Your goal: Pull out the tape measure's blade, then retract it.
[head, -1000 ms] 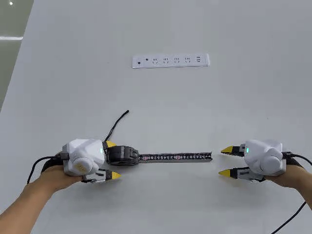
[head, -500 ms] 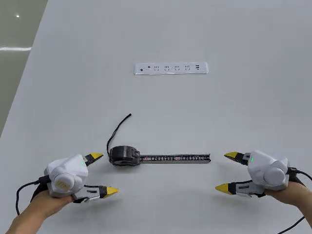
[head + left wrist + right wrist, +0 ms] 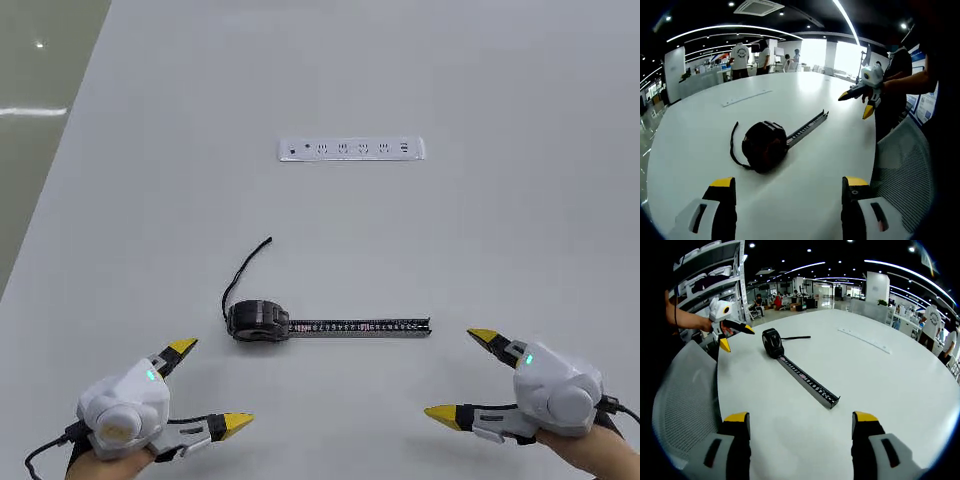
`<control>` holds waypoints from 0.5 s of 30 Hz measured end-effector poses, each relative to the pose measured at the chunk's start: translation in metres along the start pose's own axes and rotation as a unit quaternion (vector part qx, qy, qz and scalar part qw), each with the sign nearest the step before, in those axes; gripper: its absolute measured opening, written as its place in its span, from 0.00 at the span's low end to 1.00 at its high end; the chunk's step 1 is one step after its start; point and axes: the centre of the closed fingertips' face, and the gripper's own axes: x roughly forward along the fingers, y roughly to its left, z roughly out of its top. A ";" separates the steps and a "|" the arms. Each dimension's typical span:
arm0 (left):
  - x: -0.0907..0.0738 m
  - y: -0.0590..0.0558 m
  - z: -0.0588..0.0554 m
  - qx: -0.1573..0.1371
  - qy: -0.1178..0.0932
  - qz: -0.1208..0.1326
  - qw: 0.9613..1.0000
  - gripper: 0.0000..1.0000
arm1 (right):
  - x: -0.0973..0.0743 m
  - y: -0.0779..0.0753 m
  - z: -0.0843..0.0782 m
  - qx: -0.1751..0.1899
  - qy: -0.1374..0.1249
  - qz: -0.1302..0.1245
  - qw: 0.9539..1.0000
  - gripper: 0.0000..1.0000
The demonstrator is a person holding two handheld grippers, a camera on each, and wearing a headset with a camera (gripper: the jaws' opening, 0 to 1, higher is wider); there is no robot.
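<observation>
white bench (image 3: pixel 400 230), broad and matt, shown from the head view; a white power strip (image 3: pixel 351 149) is laid across its far part. the left hand-held gripper (image 3: pixel 210 385) and the right hand-held gripper (image 3: pixel 461 373) are held low at the near edge, each with its yellow-tipped jaws spread wide and nothing between them. both are kept apart from the tape measure (image 3: pixel 258 321), which lies on the bench between them, nearer the left.

the blade (image 3: pixel 360 326) is judged to be already drawn out, so retraction is taken as the step in hand. for a clean retraction the case (image 3: pixel 765 146) would best be pinched firmly by the left hand-held gripper so that it cannot skid. the free end would be guided by the right, and the blade let in slowly rather than allowed to snap back. whether a lock is engaged cannot be told.

the case is shown as a dark, rounded housing. the blade is extended flat along the bench toward the right, dark with pale graduations. a thin black strap (image 3: pixel 245 270) is trailed from the case toward the far side. the end hook (image 3: pixel 428 324) is seen as a small tab.
</observation>
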 end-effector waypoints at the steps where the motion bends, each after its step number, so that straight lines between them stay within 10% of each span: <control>1: -0.001 -0.001 0.001 -0.003 -0.004 0.004 1.000 0.84 | -0.001 0.001 0.001 0.005 -0.006 -0.007 1.000 0.88; 15: -0.007 -0.012 0.004 -0.019 -0.035 0.044 0.998 0.98 | -0.003 0.012 0.006 0.026 -0.040 -0.053 0.997 1.00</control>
